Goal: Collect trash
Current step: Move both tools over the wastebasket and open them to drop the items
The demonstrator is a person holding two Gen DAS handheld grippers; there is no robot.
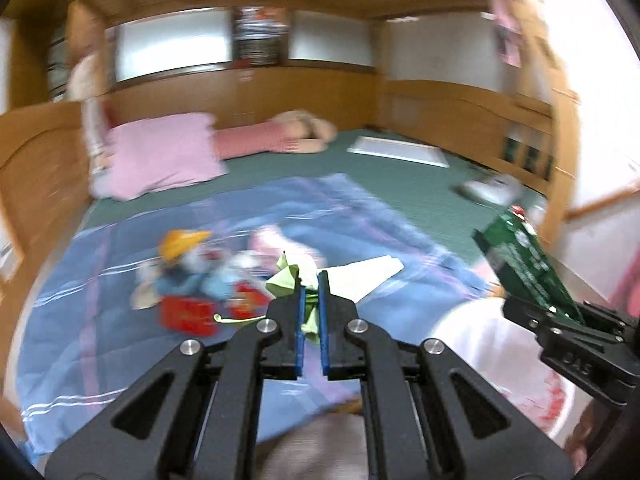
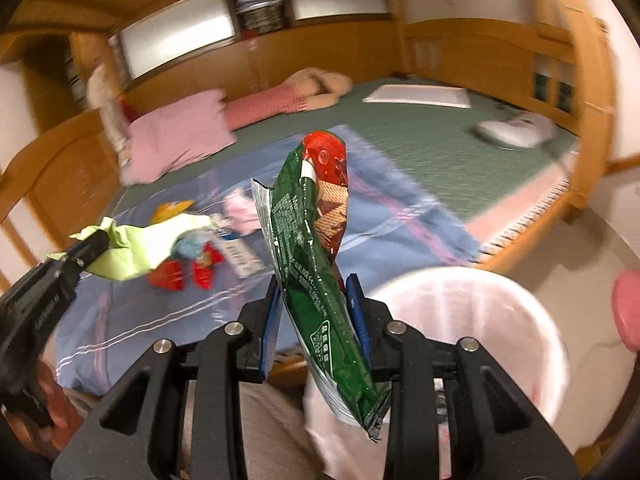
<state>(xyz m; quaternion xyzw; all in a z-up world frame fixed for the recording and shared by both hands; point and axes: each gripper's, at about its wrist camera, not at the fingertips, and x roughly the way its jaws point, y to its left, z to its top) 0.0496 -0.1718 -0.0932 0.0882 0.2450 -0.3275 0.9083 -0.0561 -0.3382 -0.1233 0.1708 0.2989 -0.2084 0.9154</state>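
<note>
Clamped in the left claw (image 1: 311,300), crumpled green paper (image 1: 294,276) hangs above the bed (image 1: 400,184). Right view: the right claw (image 2: 316,312) grips a green wrapper (image 2: 316,248) beside the white bin (image 2: 472,308); red scraps (image 2: 180,272), probably trash, remain on the bed.

The bed (image 2: 420,140) is wide, wood-framed and covered by a green sheet. A blue blanket (image 2: 380,216) with pink and white stripes lies across its near part. All places below are told from that blanket. On it, toward its left side, sit two red packets (image 2: 180,274), a small doll with a yellow hat (image 1: 180,256), a white card (image 2: 240,256) and something pink, blurred. Beyond its far left corner rests a pink pillow (image 2: 176,140); behind its far edge lies a plush toy (image 2: 304,92). Far right of it are a flat white board (image 2: 420,95) and a white device (image 2: 516,130), both on the sheet.
</note>
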